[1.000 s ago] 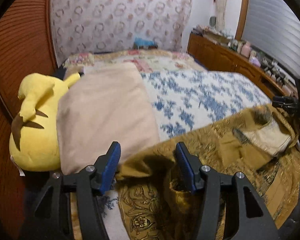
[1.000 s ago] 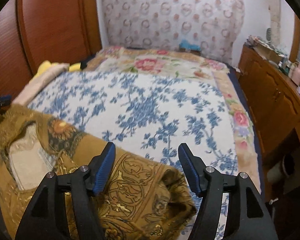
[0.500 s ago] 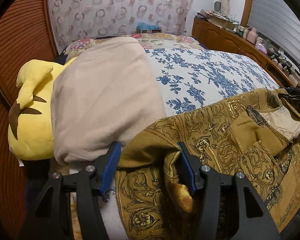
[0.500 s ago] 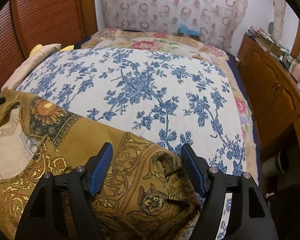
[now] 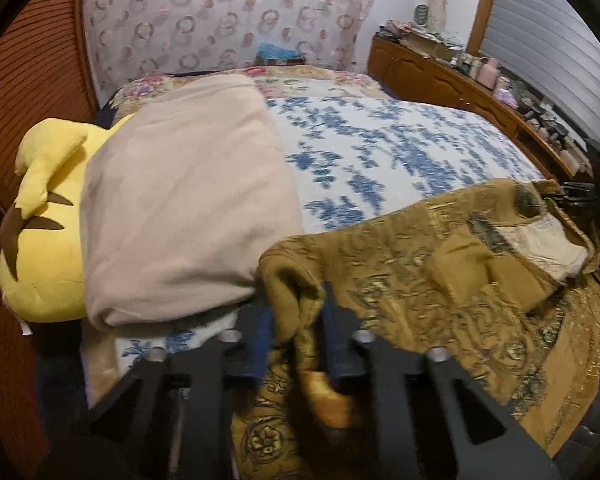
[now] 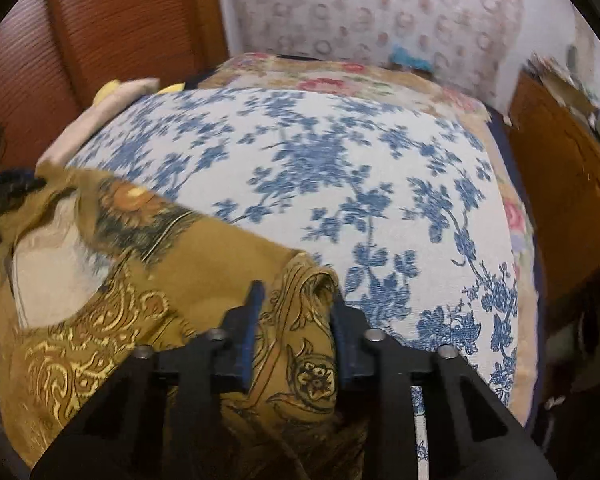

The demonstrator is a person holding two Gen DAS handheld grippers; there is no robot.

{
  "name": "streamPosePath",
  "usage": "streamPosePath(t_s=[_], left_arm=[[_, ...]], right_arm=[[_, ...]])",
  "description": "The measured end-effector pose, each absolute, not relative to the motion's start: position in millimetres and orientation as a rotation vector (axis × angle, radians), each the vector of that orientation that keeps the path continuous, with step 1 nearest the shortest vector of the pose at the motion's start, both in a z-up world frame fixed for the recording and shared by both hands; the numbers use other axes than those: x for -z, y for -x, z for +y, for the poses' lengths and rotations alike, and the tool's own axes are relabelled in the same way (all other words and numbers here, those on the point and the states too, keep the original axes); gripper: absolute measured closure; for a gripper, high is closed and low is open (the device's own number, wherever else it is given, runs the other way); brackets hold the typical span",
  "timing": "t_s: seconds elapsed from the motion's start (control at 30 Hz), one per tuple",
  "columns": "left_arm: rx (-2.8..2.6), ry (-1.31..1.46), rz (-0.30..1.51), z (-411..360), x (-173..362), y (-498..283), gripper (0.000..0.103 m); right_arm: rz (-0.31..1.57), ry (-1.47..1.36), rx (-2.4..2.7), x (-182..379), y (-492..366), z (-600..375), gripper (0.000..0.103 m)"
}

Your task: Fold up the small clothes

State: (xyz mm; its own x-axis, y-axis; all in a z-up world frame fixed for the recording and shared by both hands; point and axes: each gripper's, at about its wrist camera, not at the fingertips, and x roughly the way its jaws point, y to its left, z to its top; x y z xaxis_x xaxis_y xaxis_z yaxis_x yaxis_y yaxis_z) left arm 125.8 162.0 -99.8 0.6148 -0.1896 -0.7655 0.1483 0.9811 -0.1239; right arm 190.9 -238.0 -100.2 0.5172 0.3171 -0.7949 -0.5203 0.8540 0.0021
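Observation:
A mustard-gold patterned garment [image 5: 440,280] with a pale inner lining lies across the near end of the bed. In the left wrist view my left gripper [image 5: 294,312] is shut on a bunched corner of it beside the beige blanket. In the right wrist view the same garment [image 6: 112,280] spreads to the left, and my right gripper [image 6: 296,312] is shut on its other bunched corner. The right gripper also shows at the far right of the left wrist view [image 5: 596,192]. The left gripper shows at the left edge of the right wrist view [image 6: 4,188].
The bed has a blue floral cover [image 6: 320,168]. A folded beige blanket [image 5: 180,200] and a yellow plush toy [image 5: 40,240] lie at its left side. A wooden dresser [image 5: 460,80] with several small items runs along the right. A wooden wardrobe [image 6: 100,32] stands left.
Both grippers have closed from open onto the garment's corners. The fabric between them has bunched up and both views are blurred by motion.

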Motion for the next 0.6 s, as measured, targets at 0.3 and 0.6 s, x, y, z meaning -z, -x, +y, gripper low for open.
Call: streamPosePath(t_s=[0.3,0.6], left_arm=[[0.245,0.089,0.607,148.0,5.6,-76.4,0.095],[0.227,0.06,0.348,160.0,-108.3,-59.6,0.095]], right_arm=[[0.643,0.199,-0.543,22.5,-146.0,-239.5,0.089],[0.338,0.213,-0.517,-115.3,-112.8,-236.5,0.089]])
